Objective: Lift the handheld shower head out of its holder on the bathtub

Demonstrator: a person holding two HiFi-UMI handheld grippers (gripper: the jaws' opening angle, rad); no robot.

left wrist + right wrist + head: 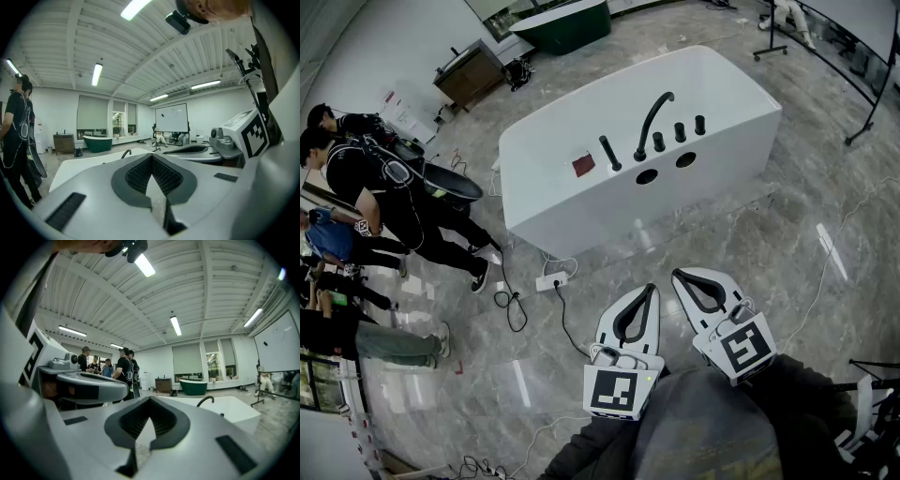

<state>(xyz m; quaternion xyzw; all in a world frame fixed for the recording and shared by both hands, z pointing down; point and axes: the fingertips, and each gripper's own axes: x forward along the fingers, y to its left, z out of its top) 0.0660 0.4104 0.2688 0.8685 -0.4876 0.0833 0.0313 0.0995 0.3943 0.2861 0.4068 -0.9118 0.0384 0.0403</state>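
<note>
The white bathtub (572,202) stands on the marble floor ahead of me. On its deck the black handheld shower head (609,153) sits upright in its holder, left of the curved black faucet (652,122) and three black knobs (679,132). A dark red square (583,165) lies left of the shower head. My left gripper (651,288) and right gripper (678,274) hover side by side well short of the tub, both shut with nothing between the jaws. The faucet (125,153) shows past the left gripper (152,156). In the right gripper view the faucet (205,401) shows beyond my right gripper (150,399).
Several people (366,187) stand left of the tub. A white power strip (550,280) and black cables (511,305) lie on the floor before it. A green tub (567,21) and a wooden cabinet (473,73) stand at the back, a black stand (874,94) at right.
</note>
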